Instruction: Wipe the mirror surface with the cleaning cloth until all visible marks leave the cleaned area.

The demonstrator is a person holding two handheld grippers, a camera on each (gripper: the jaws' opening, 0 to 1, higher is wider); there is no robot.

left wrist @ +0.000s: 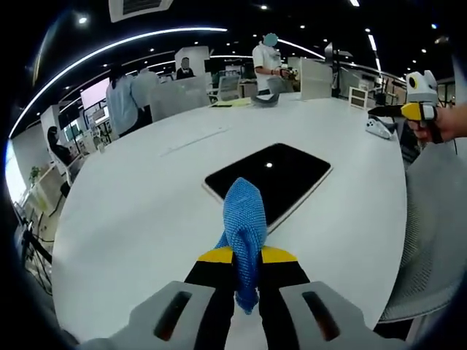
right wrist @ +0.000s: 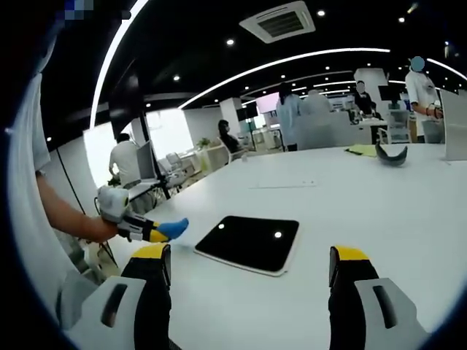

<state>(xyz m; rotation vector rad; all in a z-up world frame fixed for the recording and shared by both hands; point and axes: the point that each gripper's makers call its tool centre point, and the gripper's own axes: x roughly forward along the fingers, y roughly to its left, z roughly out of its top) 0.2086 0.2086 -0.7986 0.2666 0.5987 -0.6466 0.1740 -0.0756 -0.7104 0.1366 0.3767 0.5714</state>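
Observation:
A dark rectangular mirror [left wrist: 270, 179] lies flat on the white table [left wrist: 146, 197], reflecting ceiling lights. My left gripper [left wrist: 246, 257] is shut on a blue cleaning cloth [left wrist: 244, 226], held above the table just short of the mirror's near edge. In the right gripper view the mirror [right wrist: 252, 242] lies ahead, and the left gripper [right wrist: 149, 231] with the blue cloth [right wrist: 174, 228] hovers at its left side. My right gripper [right wrist: 248, 266] stands wide open with nothing between its jaws. That right gripper [left wrist: 408, 111] also appears far right in the left gripper view, in a hand.
A grey mesh chair [left wrist: 438, 226] stands at the table's right edge. A small white device [left wrist: 379, 129] and a dark curved object [right wrist: 392, 155] lie on the far table. Several people [left wrist: 270, 62] stand or sit beyond the table.

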